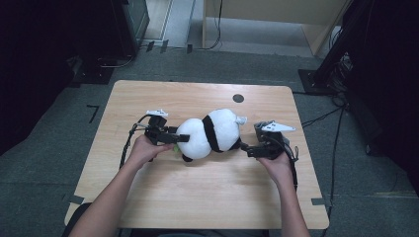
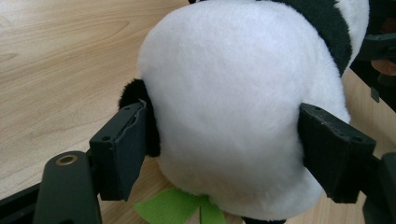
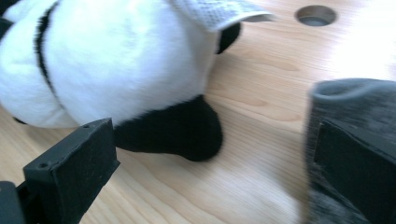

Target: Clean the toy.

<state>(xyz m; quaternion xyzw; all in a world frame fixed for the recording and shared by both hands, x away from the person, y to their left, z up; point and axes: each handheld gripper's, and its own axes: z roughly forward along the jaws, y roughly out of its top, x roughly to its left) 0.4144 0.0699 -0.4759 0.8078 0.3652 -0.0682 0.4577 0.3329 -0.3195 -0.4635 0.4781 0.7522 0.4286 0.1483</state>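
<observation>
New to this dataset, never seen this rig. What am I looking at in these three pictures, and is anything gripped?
There is no robot arm. A person at a wooden table holds a hand-operated two-jaw gripper in each hand. The high view looks down from above the person's side; the other two pictures come from cameras riding on each gripper, looking along its black jaws.

A plush panda lies on the table, with a green leaf under it. The left gripper has its jaws on either side of the panda's white round end, the pads against the fur. The right gripper is open beside the panda's black paw, gripping nothing. A grey cloth item sits at its right jaw.
</observation>
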